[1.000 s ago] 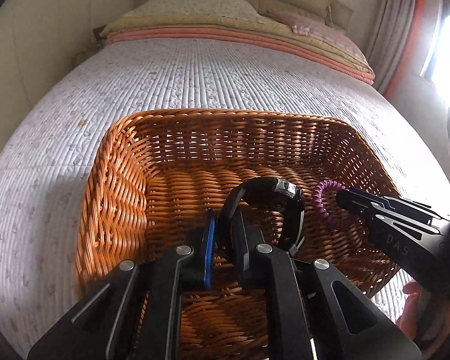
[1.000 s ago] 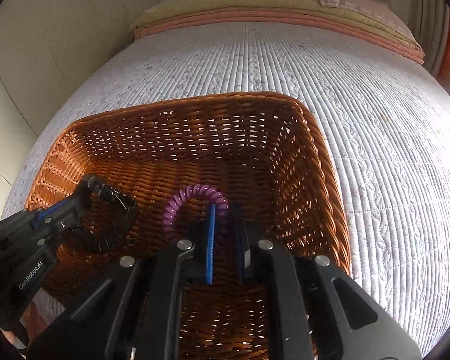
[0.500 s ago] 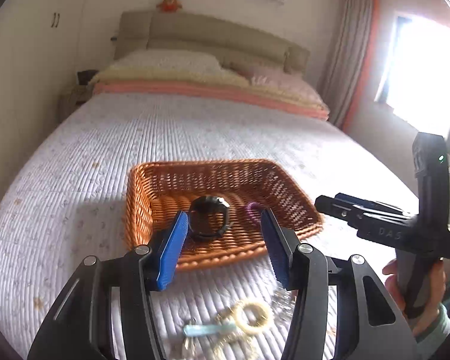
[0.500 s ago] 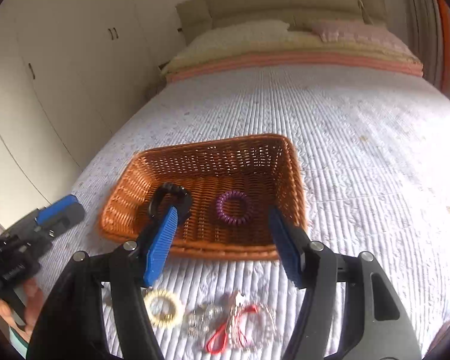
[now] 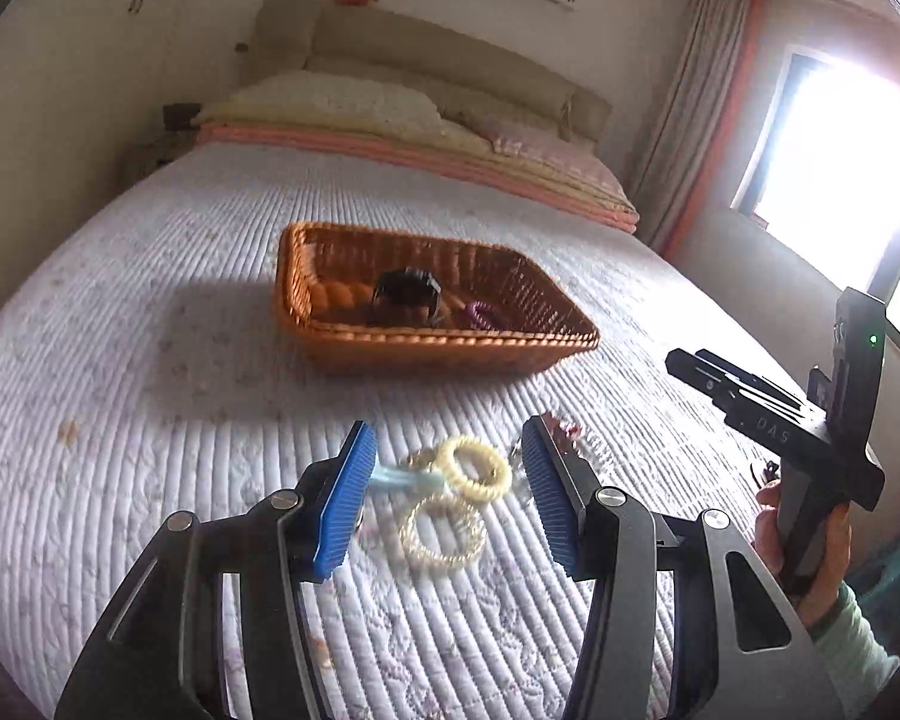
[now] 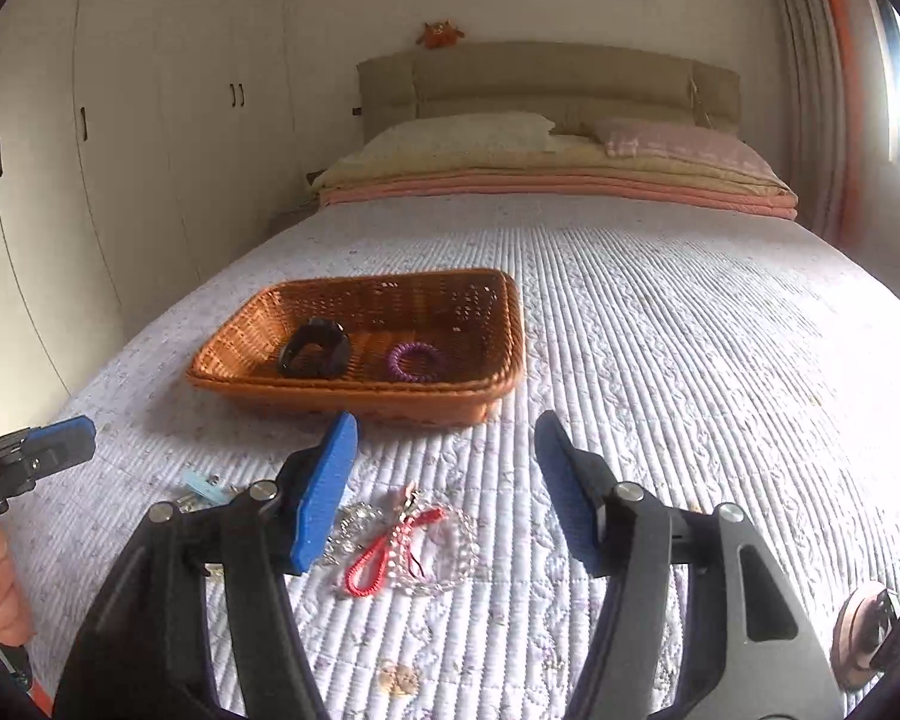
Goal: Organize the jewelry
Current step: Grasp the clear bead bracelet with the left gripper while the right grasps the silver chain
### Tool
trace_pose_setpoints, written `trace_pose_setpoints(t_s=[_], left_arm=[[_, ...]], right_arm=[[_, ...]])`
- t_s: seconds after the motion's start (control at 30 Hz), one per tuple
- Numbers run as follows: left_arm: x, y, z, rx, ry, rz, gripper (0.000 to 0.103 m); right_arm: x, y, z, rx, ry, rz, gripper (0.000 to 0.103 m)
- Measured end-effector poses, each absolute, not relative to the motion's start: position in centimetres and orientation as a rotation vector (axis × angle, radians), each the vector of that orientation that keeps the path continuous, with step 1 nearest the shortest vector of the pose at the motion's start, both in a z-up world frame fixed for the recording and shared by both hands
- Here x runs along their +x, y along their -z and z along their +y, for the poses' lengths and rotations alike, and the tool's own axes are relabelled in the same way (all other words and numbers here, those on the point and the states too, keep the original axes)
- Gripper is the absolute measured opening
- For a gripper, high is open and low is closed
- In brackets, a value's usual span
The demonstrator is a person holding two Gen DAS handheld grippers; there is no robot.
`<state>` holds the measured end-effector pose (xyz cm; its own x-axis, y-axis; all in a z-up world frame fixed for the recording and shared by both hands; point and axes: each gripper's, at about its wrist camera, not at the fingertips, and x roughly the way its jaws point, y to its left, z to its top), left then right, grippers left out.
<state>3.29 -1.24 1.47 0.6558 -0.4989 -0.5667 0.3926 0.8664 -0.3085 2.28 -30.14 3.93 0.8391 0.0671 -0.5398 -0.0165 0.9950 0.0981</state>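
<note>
An orange wicker basket (image 5: 426, 343) (image 6: 252, 384) sits on the quilted bed and holds a black watch (image 5: 406, 294) (image 6: 315, 348) and a purple coil hair tie (image 5: 486, 315) (image 6: 414, 361). My left gripper (image 5: 444, 498) is open and empty above a yellow coil ring (image 5: 473, 468), a bead bracelet (image 5: 444, 531) and a light blue piece (image 5: 390, 480). My right gripper (image 6: 444, 492) is open and empty above a clear bead bracelet (image 6: 450, 546) with a red cord (image 6: 378, 558).
The right gripper (image 5: 768, 414) shows at the right of the left wrist view. The left gripper's fingertip (image 6: 60, 435) shows at the left of the right wrist view. Pillows (image 6: 468, 132) lie at the bed's head. Wardrobes (image 6: 120, 138) stand on the left.
Both grippers let go of the watch and the purple hair tie in the basket, opened, and pulled back to hover over the loose jewelry on the near bed.
</note>
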Motion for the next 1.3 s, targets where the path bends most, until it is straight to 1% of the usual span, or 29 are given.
trace_pose_setpoints(t_s=[0.03, 0.07, 0.1, 0.23, 0.4, 0.47, 0.5, 0.53, 0.93, 0.97, 1.0, 1.03, 1.1, 1.13, 1.17, 1.2, 1.3], left_arm=[[3.4, -0.4, -1.2, -0.168, 0.5, 0.713, 0.048], [3.7, 0.4, -1.2, -0.172, 0.493, 0.73, 0.048], [3.9, 1.4, -1.2, -0.18, 0.488, 0.753, 0.048], [4.7, 4.3, -1.5, -0.186, 0.466, 0.83, 0.048], [5.4, 5.4, -2.0, -0.173, 0.456, 0.87, 0.047], [5.7, 6.0, -2.3, -0.156, 0.442, 0.892, 0.044], [5.8, 6.2, -2.5, -0.147, 0.435, 0.902, 0.042], [5.9, 6.4, -2.7, -0.137, 0.427, 0.905, 0.041], [5.3, 6.3, -3.2, -0.107, 0.445, 0.89, 0.038], [5.4, 6.4, -3.6, -0.088, 0.431, 0.897, 0.038], [5.5, 6.3, -4.1, -0.059, 0.413, 0.9, 0.037], [5.6, 6.2, -4.6, -0.03, 0.399, 0.898, 0.035], [5.3, 6.3, -5.8, 0.053, 0.372, 0.889, 0.024], [5.1, 6.2, -6.3, 0.082, 0.372, 0.881, 0.017], [4.9, 6.2, -6.6, 0.102, 0.368, 0.873, 0.01], [4.8, 6.2, -6.6, 0.104, 0.379, 0.87, 0.008], [4.7, 5.9, -6.2, 0.074, 0.404, 0.863, 0.007]], right_arm=[[2.6, -3.4, -30.6, 0.098, -0.039, 0.595, 0.049], [2.9, -2.6, -30.9, 0.108, -0.035, 0.62, 0.044], [3.3, -1.9, -31.3, 0.119, -0.03, 0.647, 0.041], [4.5, 1.1, -32.2, 0.153, -0.028, 0.742, 0.041], [5.6, 3.1, -31.8, 0.137, -0.01, 0.826, 0.041], [6.0, 3.8, -31.4, 0.116, -0.004, 0.862, 0.041], [6.1, 4.1, -31.2, 0.107, 0.001, 0.873, 0.038], [6.2, 4.3, -31.0, 0.098, 0.003, 0.879, 0.037], [5.8, 4.7, -29.2, -0.002, 0.02, 0.902, 0.037], [5.9, 4.8, -29.2, -0.005, 0.022, 0.906, 0.036], [5.8, 4.8, -29.1, -0.011, 0.026, 0.906, 0.033], [5.7, 4.8, -29.1, -0.016, 0.028, 0.907, 0.029], [5.5, 4.8, -29.0, -0.019, 0.023, 0.906, 0.013], [5.3, 4.7, -29.0, -0.017, 0.009, 0.907, 0.01], [5.1, 4.7, -28.9, -0.018, 0.003, 0.906, 0.008], [5.1, 4.6, -28.9, -0.018, -0.004, 0.905, 0.007], [4.5, 4.2, -28.5, -0.021, -0.031, 0.893, 0.007]])
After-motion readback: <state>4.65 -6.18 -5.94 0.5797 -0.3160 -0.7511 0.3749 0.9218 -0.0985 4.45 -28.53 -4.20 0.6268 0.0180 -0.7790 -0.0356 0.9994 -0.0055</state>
